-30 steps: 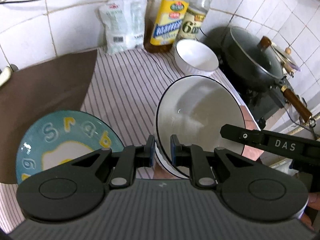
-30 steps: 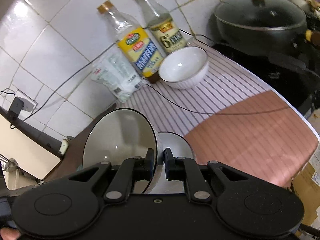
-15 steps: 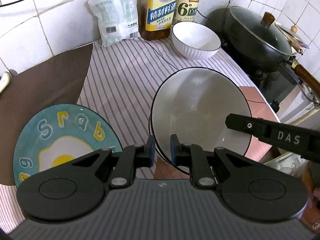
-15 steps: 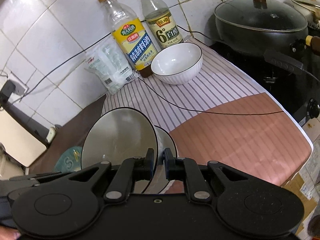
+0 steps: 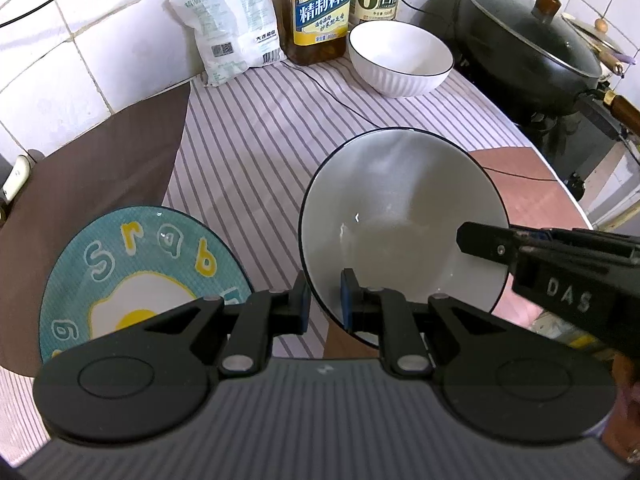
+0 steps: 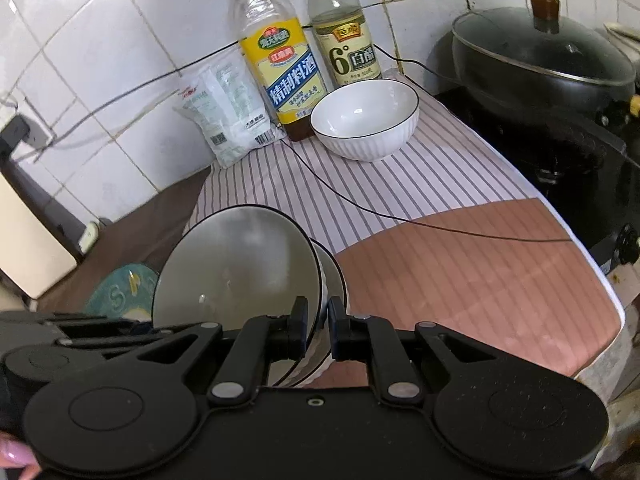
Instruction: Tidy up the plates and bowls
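Two nested white bowls with black rims [image 5: 400, 216] are held tilted above the striped cloth [image 5: 260, 140]. My left gripper [image 5: 323, 300] is shut on their near left rim. My right gripper [image 6: 317, 326] is shut on the opposite rim, and the bowls also show in the right wrist view [image 6: 236, 276]. The right gripper's finger reaches into the left wrist view [image 5: 500, 240]. A teal plate with a fried-egg picture [image 5: 132, 276] lies flat at the left. A white ribbed bowl [image 5: 400, 60] stands at the back by the bottles.
Two bottles [image 5: 320, 4] and a white packet [image 5: 228, 20] stand against the tiled wall. A lidded black wok [image 5: 528, 52] sits on the stove at the right. A thin black cable [image 6: 360, 204] crosses the cloth. A brown mat [image 5: 92, 160] lies at the left.
Both grippers have carried the nested bowls forward and lower toward the cloth, tilting them flatter. The back bowl and bottles look closer. The grips are unchanged.
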Demonstrator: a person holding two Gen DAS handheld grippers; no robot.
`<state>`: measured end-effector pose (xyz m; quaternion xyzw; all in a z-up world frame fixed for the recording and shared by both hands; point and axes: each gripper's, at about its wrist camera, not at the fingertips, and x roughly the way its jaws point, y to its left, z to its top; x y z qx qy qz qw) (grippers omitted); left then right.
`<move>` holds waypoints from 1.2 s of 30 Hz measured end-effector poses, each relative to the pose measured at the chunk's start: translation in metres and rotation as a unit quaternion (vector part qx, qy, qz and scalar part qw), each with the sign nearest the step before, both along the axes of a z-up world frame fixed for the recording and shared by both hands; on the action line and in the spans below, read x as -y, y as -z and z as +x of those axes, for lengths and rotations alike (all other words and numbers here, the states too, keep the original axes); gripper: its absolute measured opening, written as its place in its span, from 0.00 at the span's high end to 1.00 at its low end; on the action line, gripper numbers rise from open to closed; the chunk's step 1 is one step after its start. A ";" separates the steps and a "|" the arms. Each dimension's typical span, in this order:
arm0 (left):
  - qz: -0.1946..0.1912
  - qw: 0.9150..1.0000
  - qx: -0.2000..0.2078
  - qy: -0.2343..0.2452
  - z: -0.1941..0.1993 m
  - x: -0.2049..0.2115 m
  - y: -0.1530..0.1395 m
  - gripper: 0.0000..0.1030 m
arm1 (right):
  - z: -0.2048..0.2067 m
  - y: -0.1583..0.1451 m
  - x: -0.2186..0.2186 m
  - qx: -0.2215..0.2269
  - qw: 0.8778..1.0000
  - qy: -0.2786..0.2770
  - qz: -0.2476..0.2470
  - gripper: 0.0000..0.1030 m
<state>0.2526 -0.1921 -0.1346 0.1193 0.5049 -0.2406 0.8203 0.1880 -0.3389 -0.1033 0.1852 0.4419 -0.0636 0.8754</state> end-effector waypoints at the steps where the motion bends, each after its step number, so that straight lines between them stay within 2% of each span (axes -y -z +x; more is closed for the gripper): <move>1: 0.001 1.000 -0.001 -0.001 0.000 0.001 0.001 0.87 | 0.000 0.000 -0.002 0.000 1.000 -0.002 -0.010 0.86; 7: 0.003 1.000 0.000 -0.004 0.003 0.003 0.004 0.86 | 0.000 0.000 -0.004 0.013 0.999 -0.016 -0.037 0.85; 11: -0.003 1.000 -0.012 -0.003 0.006 0.004 0.011 0.83 | -0.001 0.004 -0.012 0.027 0.994 -0.042 -0.092 0.81; 16: -0.024 0.999 -0.027 -0.006 0.011 -0.002 0.011 0.83 | -0.006 0.003 -0.002 0.045 0.995 -0.056 -0.070 0.80; 19: -0.046 0.998 -0.032 -0.009 0.014 -0.010 0.004 0.83 | -0.012 -0.004 0.005 0.063 0.994 -0.068 -0.050 0.79; 21: -0.066 0.997 -0.023 -0.008 0.015 -0.018 -0.006 0.83 | -0.017 -0.017 0.013 0.070 0.996 -0.051 -0.036 0.79; 24: -0.140 0.990 -0.029 -0.007 0.019 -0.034 -0.021 0.83 | -0.024 -0.034 0.019 0.101 0.993 -0.049 -0.040 0.78; 25: -0.159 0.987 -0.030 -0.010 0.021 -0.039 -0.026 0.83 | -0.025 -0.038 0.020 0.109 0.992 -0.050 -0.047 0.77; 27: -0.174 0.985 -0.017 -0.013 0.024 -0.042 -0.034 0.83 | -0.025 -0.044 0.019 0.126 0.987 -0.063 -0.073 0.76; 33: -0.172 0.985 0.014 0.005 0.039 -0.039 -0.055 0.82 | -0.010 -0.048 0.027 0.156 0.968 -0.100 -0.168 0.74; 36: -0.174 0.984 0.019 0.020 0.051 -0.029 -0.062 0.73 | 0.000 -0.041 0.035 0.157 0.961 -0.116 -0.197 0.61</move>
